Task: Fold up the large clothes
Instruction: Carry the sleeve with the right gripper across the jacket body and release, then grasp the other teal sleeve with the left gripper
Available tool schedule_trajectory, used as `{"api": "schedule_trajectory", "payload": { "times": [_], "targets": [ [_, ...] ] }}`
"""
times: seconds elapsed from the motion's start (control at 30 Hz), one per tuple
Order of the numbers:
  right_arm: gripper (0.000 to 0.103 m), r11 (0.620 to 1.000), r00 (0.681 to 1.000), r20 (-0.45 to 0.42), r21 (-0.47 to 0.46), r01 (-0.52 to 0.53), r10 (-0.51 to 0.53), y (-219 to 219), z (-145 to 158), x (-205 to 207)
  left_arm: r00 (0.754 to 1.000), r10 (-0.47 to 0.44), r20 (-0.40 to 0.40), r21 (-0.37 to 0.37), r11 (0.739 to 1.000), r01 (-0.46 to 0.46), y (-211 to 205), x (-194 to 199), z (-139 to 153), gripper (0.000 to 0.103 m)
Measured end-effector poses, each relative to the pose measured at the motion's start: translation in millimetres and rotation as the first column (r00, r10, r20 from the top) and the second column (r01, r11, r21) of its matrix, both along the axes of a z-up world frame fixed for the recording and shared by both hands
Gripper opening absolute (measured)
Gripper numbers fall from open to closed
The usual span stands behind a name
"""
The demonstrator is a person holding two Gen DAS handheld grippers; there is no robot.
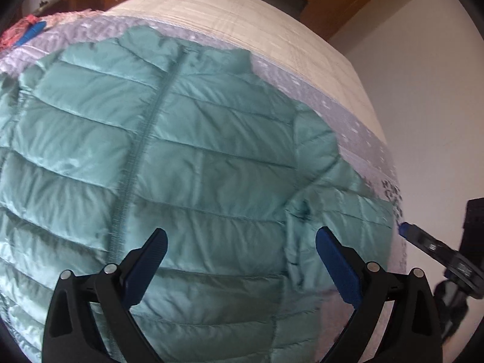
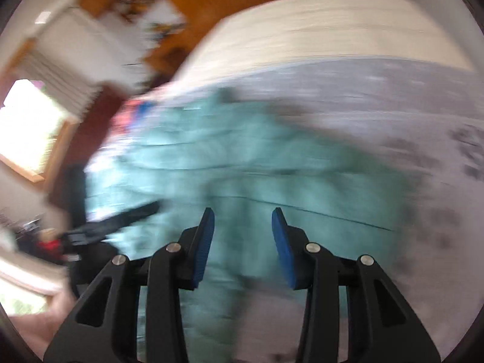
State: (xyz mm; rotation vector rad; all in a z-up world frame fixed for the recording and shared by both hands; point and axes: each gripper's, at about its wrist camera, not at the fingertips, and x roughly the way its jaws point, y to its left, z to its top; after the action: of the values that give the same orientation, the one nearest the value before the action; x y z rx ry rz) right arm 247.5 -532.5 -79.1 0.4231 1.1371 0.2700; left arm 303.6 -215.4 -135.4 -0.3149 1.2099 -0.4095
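Teal quilted puffer jacket [image 1: 187, 157] lies front-up, zip closed, spread flat on the grey patterned bedspread [image 1: 357, 127]. Its long axis follows the zip, running from the near edge up toward the cream bed cover [image 1: 242, 21] beyond the collar. Left gripper [image 1: 241, 252] hovers over the lower body just right of the zip, jaws wide apart, nothing held. One sleeve [image 1: 341, 205] lies along the bed's right edge; right gripper [image 2: 243, 236] is nearer to it, jaws partly open, empty, view blurred. Free bedspread beyond the collar; little room at the right edge.
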Motion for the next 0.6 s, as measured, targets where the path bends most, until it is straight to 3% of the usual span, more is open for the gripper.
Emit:
{"api": "schedule_trajectory", "payload": {
  "times": [0.17,0.23,0.33,0.4,0.5,0.6],
  "targets": [
    [0.040,0.983,0.983,-0.065,-0.068,0.170,-0.174,-51.6,-18.3,-22.3,0.992,-0.123,-0.017,-0.009,0.992,0.122,-45.9,-6.8,-2.9,0.093],
    [0.040,0.975,0.973,-0.098,-0.098,0.198,-0.207,-58.1,-28.0,-24.9,0.987,-0.154,-0.040,-0.001,0.988,0.154,-63.2,-6.3,-7.2,0.083],
    [0.040,0.970,0.964,-0.127,-0.103,0.220,-0.232,-70.4,-44.4,-34.5,0.978,-0.183,-0.100,0.006,0.983,0.184,-85.2,-3.9,-19.2,0.055],
    [0.040,0.970,0.963,-0.129,-0.078,0.229,-0.237,-71.1,-46.7,-39.8,0.977,-0.182,-0.111,0.002,0.983,0.184,-90.0,-4.1,-21.3,0.022],
    [0.040,0.970,0.964,-0.115,-0.058,0.235,-0.240,-73.1,-47.3,-41.0,0.982,-0.169,-0.079,-0.031,0.985,0.167,-85.9,-6.6,-13.5,0.008],
    [0.040,0.970,0.965,-0.102,-0.027,0.240,-0.242,-71.7,-44.7,-37.5,0.992,-0.122,-0.025,-0.045,0.992,0.120,-63.8,-8.3,1.9,0.005]
  ]
}}
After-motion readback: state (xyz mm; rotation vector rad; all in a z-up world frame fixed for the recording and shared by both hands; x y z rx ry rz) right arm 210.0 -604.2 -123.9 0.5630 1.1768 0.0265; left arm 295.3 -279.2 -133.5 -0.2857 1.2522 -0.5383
